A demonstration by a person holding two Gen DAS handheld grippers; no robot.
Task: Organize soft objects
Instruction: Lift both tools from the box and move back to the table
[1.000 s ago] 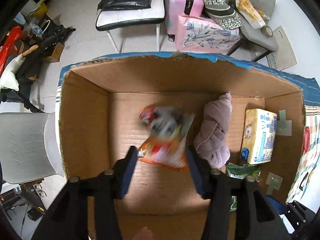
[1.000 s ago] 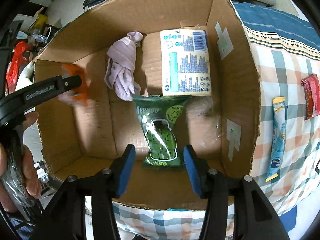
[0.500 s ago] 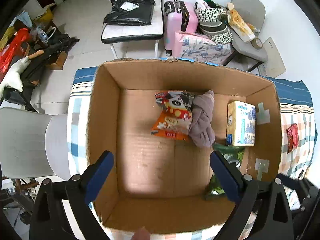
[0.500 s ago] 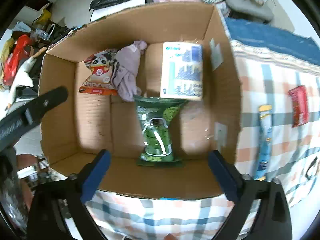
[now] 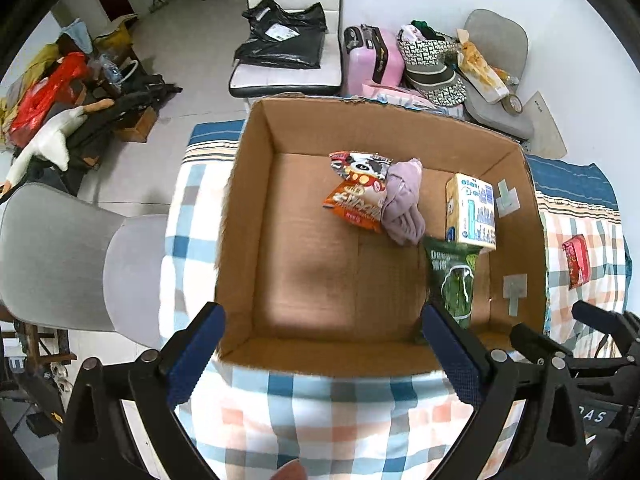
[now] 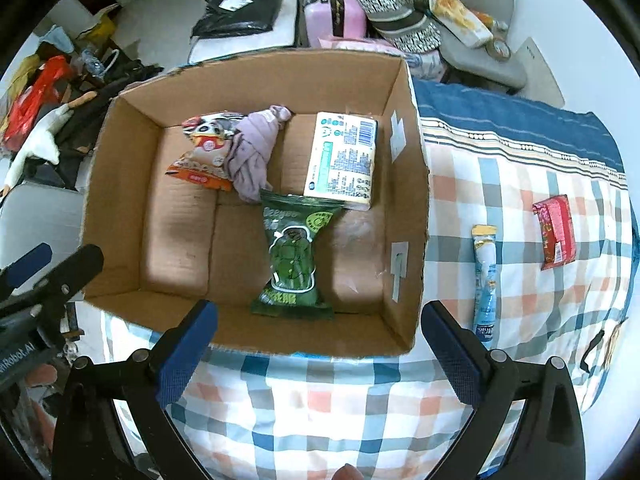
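A cluttered home room: suitcase (image 5: 374, 60), chairs (image 5: 292, 20), checked bedding (image 5: 340, 420).

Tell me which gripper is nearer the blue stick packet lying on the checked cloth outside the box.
Right. The right gripper hangs over the box's near right corner, with the blue stick packet just beyond its right finger. The left gripper sits over the box's near left side, farther away.

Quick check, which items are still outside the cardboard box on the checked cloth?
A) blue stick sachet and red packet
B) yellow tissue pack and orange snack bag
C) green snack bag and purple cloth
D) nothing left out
A: the right wrist view shows the long blue stick sachet and the flat red packet lying on the checked cloth to the right of the brown cardboard box.
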